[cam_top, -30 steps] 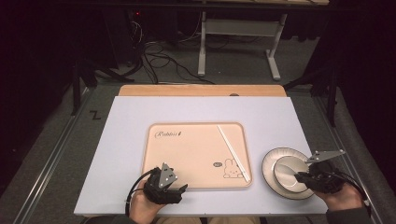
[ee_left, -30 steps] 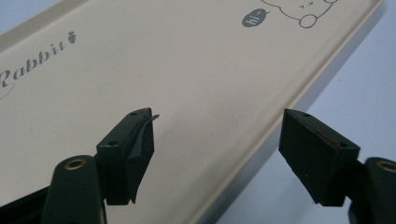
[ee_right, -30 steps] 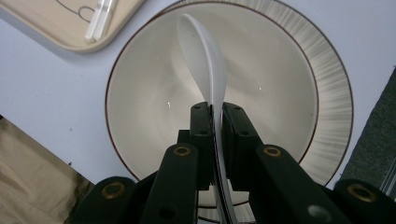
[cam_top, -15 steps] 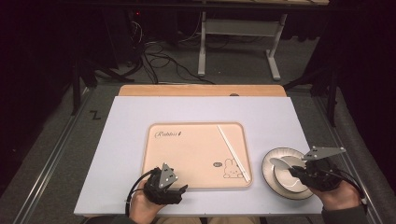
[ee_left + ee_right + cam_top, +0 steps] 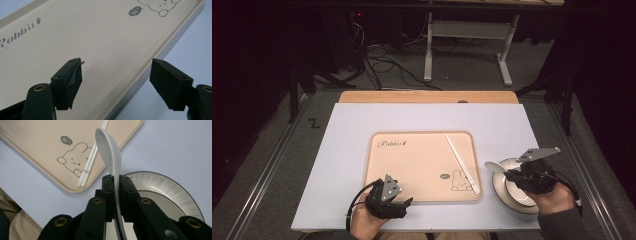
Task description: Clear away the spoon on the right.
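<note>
Hovering over plate (image 5: 504, 191) rim: spoon (image 5: 108, 150) in right gripper (image 5: 115, 182) (tray (image 5: 37, 147) close).

One beige rabbit-print tray (image 5: 412, 165), one pair of white chopsticks (image 5: 460, 159), one white ceramic spoon (image 5: 108, 150), one striped plate (image 5: 504, 187) and two handheld grippers are being counted on the table.

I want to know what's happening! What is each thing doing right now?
White ceramic spoon: clamped, lifted above bowl.
Right gripper: shut on spoon.
Left gripper: open, empty, over tray edge.
White striped bowl: upright, empty.
White chopsticks: lying on tray.
Beige rabbit tray: flat on table.
</note>
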`<control>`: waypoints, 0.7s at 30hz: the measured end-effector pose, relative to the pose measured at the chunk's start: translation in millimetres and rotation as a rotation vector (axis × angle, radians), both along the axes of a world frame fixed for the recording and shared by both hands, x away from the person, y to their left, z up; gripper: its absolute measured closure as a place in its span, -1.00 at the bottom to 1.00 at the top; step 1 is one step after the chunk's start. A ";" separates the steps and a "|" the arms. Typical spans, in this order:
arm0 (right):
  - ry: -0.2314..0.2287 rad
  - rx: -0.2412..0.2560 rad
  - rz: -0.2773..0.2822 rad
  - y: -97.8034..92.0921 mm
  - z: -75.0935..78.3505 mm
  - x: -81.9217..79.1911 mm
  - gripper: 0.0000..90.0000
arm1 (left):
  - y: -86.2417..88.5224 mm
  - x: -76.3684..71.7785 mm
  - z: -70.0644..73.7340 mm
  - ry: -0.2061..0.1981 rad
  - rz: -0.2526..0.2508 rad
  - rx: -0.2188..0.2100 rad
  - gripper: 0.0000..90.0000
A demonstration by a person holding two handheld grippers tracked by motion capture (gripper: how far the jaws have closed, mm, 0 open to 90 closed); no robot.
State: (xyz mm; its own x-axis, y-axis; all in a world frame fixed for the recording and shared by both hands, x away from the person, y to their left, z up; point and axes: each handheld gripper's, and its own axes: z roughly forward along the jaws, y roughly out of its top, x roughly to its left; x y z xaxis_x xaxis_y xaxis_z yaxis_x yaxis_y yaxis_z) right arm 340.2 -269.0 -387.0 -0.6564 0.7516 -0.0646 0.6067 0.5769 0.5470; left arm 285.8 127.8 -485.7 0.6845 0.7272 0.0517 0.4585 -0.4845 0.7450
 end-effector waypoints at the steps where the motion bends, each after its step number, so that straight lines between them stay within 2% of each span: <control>1: 0.009 0.007 0.005 4.6 -1.9 3.8 0.87 | 0.1 0.0 -0.1 -0.001 0.001 0.001 -0.41; 8: 0.032 0.025 0.014 19.8 -7.2 16.9 0.87 | -0.4 -0.2 0.3 -0.002 0.000 0.002 -0.42; 12: 0.040 0.044 0.001 26.6 -10.9 25.8 0.87 | -0.3 -0.4 0.7 -0.002 -0.001 -0.001 -0.42; 21: 0.047 0.041 -0.013 40.7 -15.8 39.3 0.87 | -0.2 0.1 1.1 0.000 0.002 0.000 -0.42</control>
